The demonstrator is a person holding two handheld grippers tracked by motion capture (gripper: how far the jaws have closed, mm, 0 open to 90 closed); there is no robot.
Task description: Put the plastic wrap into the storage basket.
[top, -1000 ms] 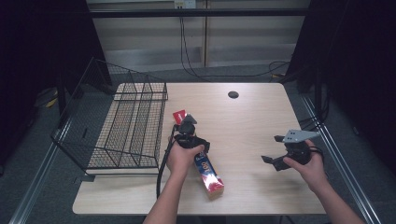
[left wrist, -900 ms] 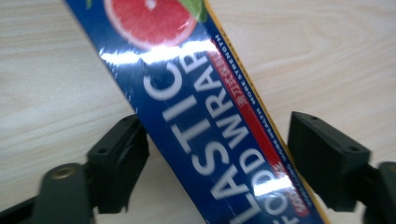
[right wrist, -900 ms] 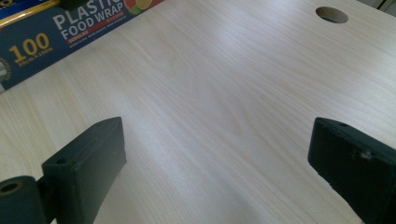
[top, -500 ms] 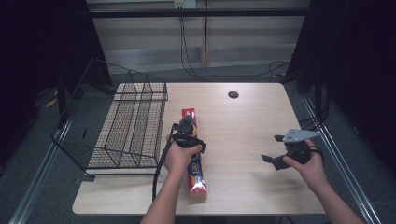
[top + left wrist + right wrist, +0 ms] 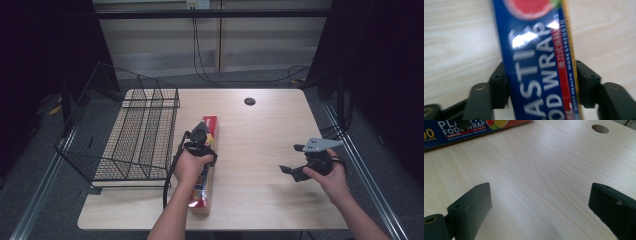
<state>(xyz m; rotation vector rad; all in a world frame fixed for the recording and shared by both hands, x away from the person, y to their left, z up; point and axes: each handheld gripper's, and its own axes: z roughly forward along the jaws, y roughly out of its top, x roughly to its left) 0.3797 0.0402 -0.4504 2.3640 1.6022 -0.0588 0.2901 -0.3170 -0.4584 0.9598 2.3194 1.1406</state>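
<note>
A long blue and red plastic food wrap box lies on the wooden table, nearly parallel to the wire basket. My left gripper is shut on the box near its far end. In the left gripper view the two black jaws press both sides of the box, and my left gripper straddles its printed face. At the table's right side my right gripper is held open just above the bare wood. The right gripper view has its jaws wide apart, with the box far off at top left.
A black wire basket with a raised wire back stands on the table's left part, close beside the box. A round cable hole sits near the far edge. Bare wood lies between the box and the right hand.
The left hand has swung the box: its near end moved from the right toward the left, so it now lies almost straight along the basket. The right gripper has stayed in place.
</note>
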